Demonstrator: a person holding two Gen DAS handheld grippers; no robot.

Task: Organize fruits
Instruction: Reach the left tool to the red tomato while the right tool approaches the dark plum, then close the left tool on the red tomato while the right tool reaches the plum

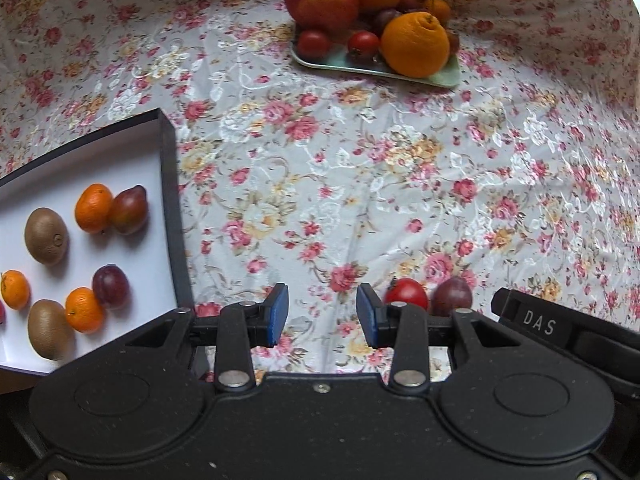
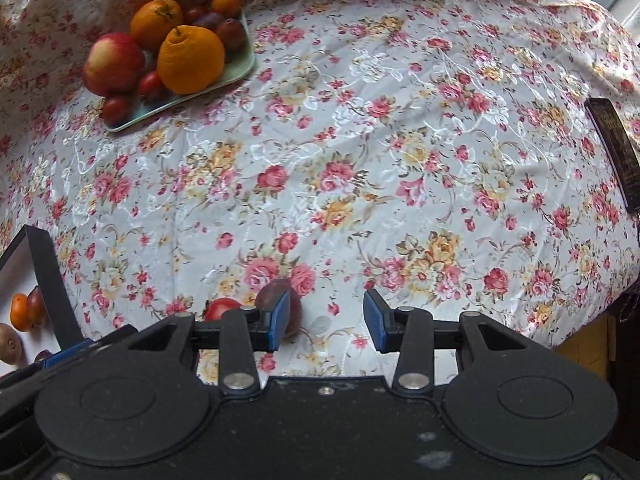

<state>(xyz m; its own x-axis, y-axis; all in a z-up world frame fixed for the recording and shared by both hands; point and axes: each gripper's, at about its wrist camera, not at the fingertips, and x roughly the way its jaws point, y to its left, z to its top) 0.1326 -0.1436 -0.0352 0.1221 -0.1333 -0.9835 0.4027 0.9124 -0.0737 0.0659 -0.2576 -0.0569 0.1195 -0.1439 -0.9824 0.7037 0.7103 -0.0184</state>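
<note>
Lying beside open right hand-held gripper: plum, tomato.

A glossy grey tablecloth printed with pink, red and yellow roses covers the whole surface, its fabric creased in soft folds and shining where light falls on it. Near the right edge of the right wrist view, a dark, narrow rectangular object lies flat on the cloth, set at a slant; what it is cannot be told. At the lower right corner of the same view, a patch of yellowish wooden floor shows past the cloth's hanging edge.
</note>
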